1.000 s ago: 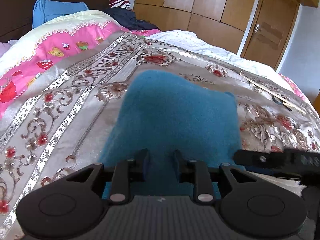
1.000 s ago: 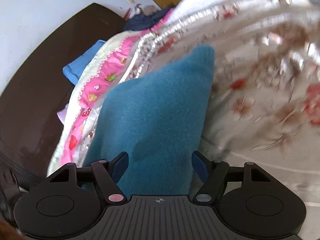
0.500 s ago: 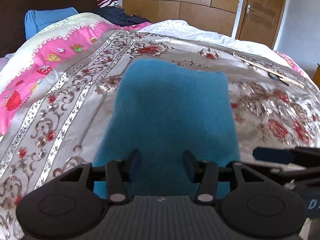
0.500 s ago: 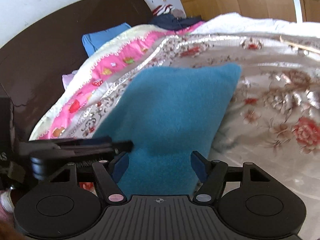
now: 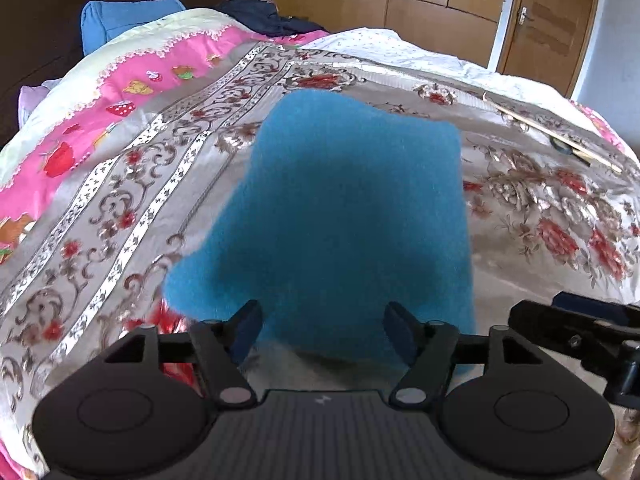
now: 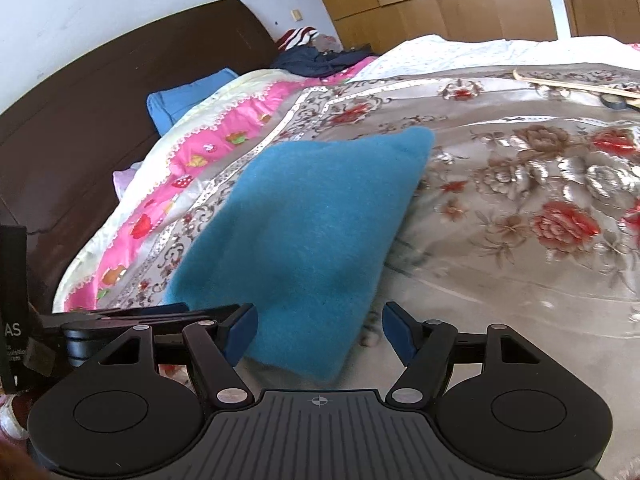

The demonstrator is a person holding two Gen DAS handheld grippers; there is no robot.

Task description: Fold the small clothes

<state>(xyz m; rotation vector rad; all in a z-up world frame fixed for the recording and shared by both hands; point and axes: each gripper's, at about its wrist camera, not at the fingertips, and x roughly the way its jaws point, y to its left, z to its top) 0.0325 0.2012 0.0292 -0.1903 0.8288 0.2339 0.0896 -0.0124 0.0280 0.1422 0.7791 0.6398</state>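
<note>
A folded blue fleece cloth [image 5: 352, 216] lies flat on the flowered bed cover [image 5: 132, 216]. My left gripper [image 5: 322, 326] is at its near edge with the jaws opening wide. The cloth's edge lies between the fingers, and the pads do not press on it. In the right wrist view the same cloth [image 6: 312, 232] stretches away to the upper right. My right gripper [image 6: 320, 332] stands open at the cloth's near corner, holding nothing. Each gripper shows in the other's view: the right gripper [image 5: 580, 328] beside the cloth, the left gripper [image 6: 168, 312] at the left.
A pink strawberry quilt [image 5: 132, 76] and a blue pillow [image 5: 120, 20] lie along the left of the bed by a dark headboard [image 6: 100, 92]. Dark clothes [image 5: 260, 16] are heaped at the far end. A wooden stick [image 5: 552, 132] and a tape roll [image 6: 614, 101] lie at the right.
The left jaws, shut on the cloth's near edge a second ago, have opened and let it go. Both grippers drew back from the cloth, and the right view rolled level.
</note>
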